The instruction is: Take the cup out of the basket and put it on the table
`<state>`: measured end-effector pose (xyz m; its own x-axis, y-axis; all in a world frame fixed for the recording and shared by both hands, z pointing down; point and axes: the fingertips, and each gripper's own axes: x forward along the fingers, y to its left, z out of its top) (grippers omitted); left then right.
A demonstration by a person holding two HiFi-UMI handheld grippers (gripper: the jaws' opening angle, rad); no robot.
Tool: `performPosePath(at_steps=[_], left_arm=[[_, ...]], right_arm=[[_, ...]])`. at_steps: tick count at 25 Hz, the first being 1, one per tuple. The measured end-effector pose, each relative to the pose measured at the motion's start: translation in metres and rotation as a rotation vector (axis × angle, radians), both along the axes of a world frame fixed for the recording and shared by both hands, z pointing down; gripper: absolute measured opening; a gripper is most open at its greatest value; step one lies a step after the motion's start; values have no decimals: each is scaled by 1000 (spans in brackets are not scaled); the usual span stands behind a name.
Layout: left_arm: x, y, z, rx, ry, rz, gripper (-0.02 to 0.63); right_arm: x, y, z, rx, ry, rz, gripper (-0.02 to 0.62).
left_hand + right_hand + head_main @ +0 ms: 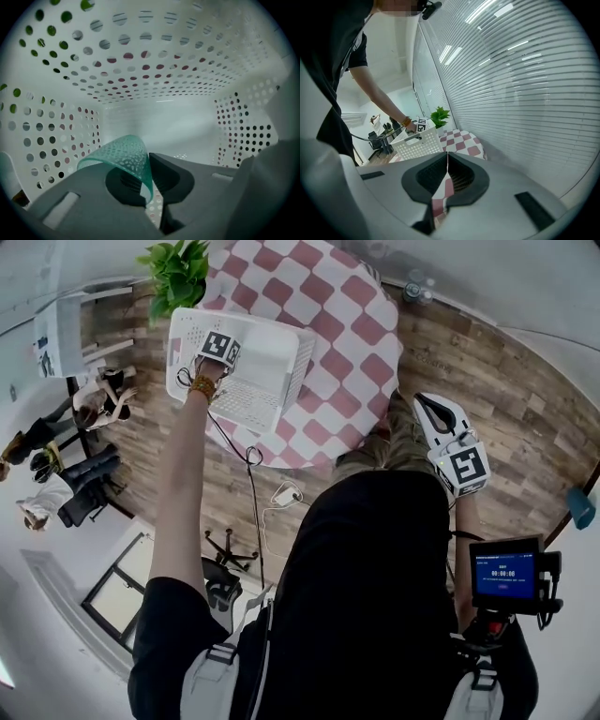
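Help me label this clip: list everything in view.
basket: one, white, perforated, on the table
cup: one, clear green, inside the basket
table: one, red-and-white checked cloth, ahead of the person
plant: one, green, next to the basket
screen: one, blue display, at the person's right
people: a few, far left of the table
left tool: one, light grey, in the basket, shut on the cup's wall
right tool: one, light grey, held beside the table, shut, empty

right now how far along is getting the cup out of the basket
Done: left gripper is inside the basket, jaws pinching the wall of the green cup. In hand: that grip, cup not yet out. Left: lift it out, set it on the checked table. The right gripper is idle, shut.
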<state>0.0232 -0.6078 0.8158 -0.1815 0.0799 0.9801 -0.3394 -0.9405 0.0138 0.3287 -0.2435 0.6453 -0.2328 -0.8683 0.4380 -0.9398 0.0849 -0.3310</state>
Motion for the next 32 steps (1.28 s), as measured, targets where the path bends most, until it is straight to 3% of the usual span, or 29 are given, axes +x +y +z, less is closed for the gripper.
performPosePath(at_steps=[5, 14, 32], left_arm=[[8, 1, -18, 11, 59, -2, 23], [11, 27, -83, 38, 237, -62, 23], [16, 57, -174, 253, 498, 45, 23]], right_arm=[[-10, 1, -9, 15, 11, -21, 11], [-41, 13, -52, 86, 60, -67, 11], [-68, -6, -76, 180, 109, -201, 11]])
